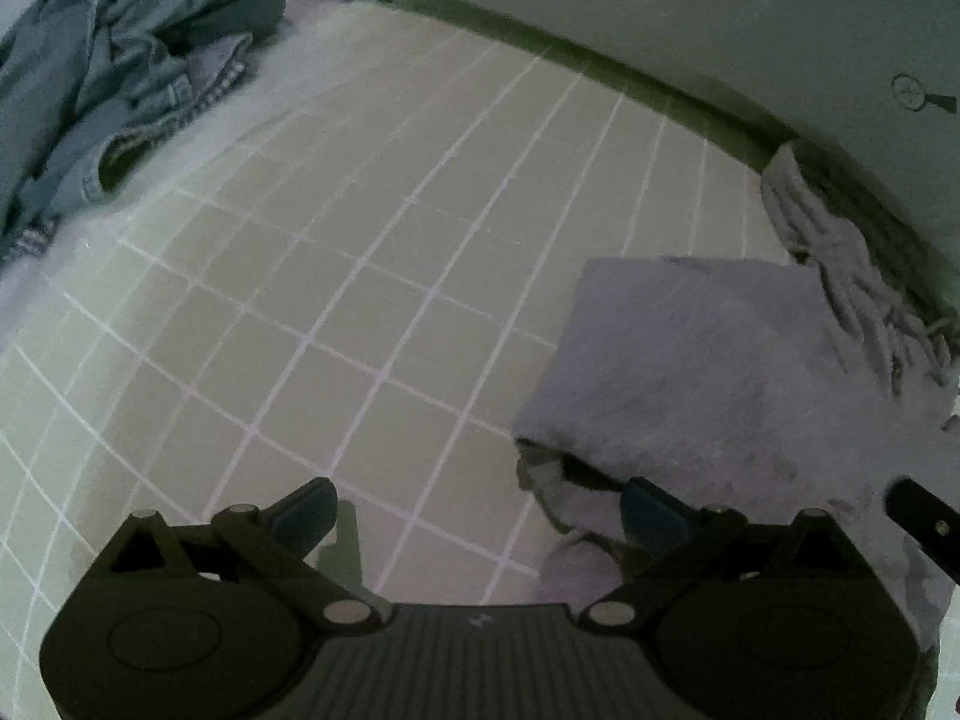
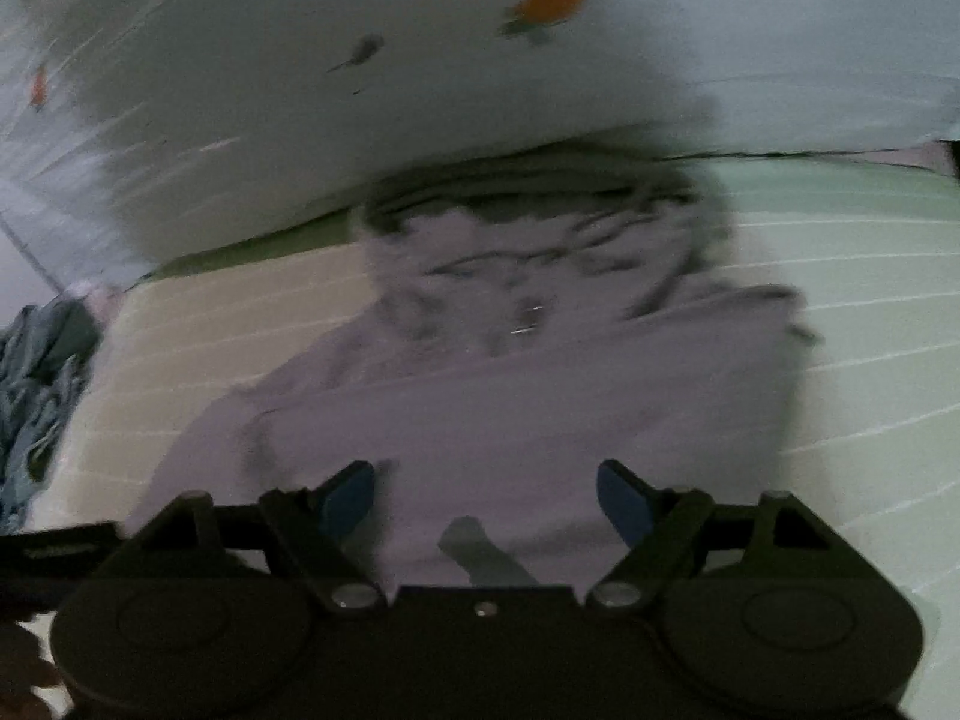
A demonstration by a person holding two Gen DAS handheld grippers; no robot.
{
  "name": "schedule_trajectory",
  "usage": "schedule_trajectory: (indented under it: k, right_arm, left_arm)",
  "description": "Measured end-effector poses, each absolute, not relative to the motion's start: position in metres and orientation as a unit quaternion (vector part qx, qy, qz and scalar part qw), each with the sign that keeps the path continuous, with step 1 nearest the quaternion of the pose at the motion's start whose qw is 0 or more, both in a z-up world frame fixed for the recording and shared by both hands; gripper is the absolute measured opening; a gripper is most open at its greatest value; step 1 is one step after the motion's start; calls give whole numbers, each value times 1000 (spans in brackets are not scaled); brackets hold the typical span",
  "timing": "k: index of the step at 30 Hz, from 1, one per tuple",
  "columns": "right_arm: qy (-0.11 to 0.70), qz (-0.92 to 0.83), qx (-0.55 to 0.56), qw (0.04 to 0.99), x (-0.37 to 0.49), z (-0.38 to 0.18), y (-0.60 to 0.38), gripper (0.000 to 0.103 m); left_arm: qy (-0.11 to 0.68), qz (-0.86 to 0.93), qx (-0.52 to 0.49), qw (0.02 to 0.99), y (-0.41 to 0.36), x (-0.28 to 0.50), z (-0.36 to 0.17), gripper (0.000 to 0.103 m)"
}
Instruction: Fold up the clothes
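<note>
My left tool (image 1: pixel 480 516) spread wide, nothing between fingers; checked bed sheet (image 1: pixel 384 276) beneath. My right tool (image 2: pixel 486 492) also spread wide, empty, hovering over grey garment (image 2: pixel 510 396). Garment lies dead ahead of right tool, off right side of left tool, partly folded, flat panel on top, ribbed hem bunched at far end. Soft, fleecy, light, floppy, I'd judge; best pinched at near corners. Crumpled denim pile (image 1: pixel 114 90) far left. Right view blurred.
</note>
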State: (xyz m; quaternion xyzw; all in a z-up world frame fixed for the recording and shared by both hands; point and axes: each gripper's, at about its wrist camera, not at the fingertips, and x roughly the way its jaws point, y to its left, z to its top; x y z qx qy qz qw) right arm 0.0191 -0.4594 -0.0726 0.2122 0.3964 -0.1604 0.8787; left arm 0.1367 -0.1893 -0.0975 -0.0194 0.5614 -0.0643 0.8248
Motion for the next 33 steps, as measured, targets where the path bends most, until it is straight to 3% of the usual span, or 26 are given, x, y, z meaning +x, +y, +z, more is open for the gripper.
schedule_trajectory:
  k: [6,8,10,11,13,23,33]
  right_arm:
    - [423,-114,209,874,45,-83,-421,64]
    - [436,-99,186,875,48,-88,-408,53]
    - [444,-87,174,875,49,-90,-402,29]
    - [447,-82,169,875,48,-91,-400,24]
    - [446,-70,153,879,47,-91,-398,5]
    - [406,-74,138,900,19,-67,-423,4]
    - [382,-196,190,883,-46,-56,-511,4]
  left_arm:
    - [565,-63,-16,822,-189,134,-108,103]
    - [562,-63,-10,824,-191,133,-109,103]
    - [560,-62,-6,826,-193,132,-109,103]
    - [559,-60,-5,827,-193,132,-110,103]
    - [560,-58,-8,826,-194,132,-110,103]
    - [537,-98,1,838,-212,116,-80,103]
    - [515,-164,27,841,-253,95,-62,103]
